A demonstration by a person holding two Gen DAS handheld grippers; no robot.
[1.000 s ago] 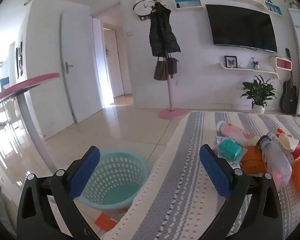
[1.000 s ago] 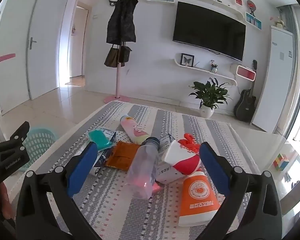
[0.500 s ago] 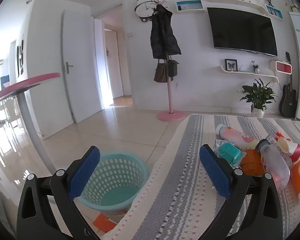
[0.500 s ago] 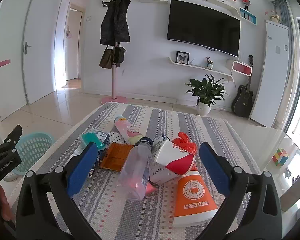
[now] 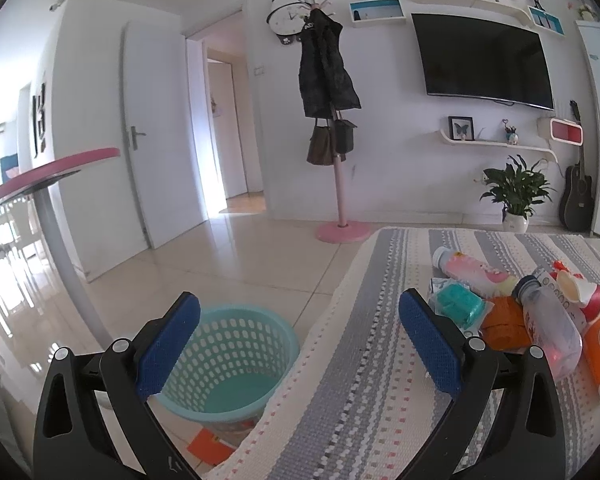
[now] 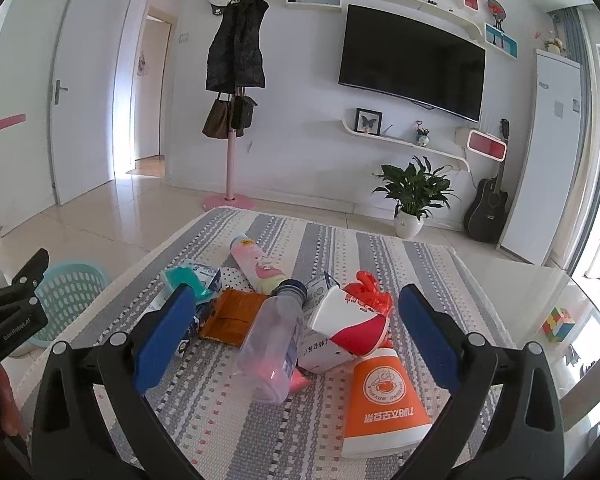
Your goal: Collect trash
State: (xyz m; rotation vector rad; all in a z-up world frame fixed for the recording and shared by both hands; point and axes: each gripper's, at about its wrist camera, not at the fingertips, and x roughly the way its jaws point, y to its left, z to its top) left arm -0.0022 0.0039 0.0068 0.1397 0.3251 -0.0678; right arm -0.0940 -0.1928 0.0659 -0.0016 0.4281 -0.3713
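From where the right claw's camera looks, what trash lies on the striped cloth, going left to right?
Teal packet → orange wrapper → clear plastic bottle → red-and-white paper cup → orange paper cup. The pink bottle and small cartons overlap the others, so I leave them out.

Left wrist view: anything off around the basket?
Yes. An orange wrapper lies on the floor beside the teal basket, not in it. The basket's visible interior looks empty, and the trash pile sits on the striped tablecloth.
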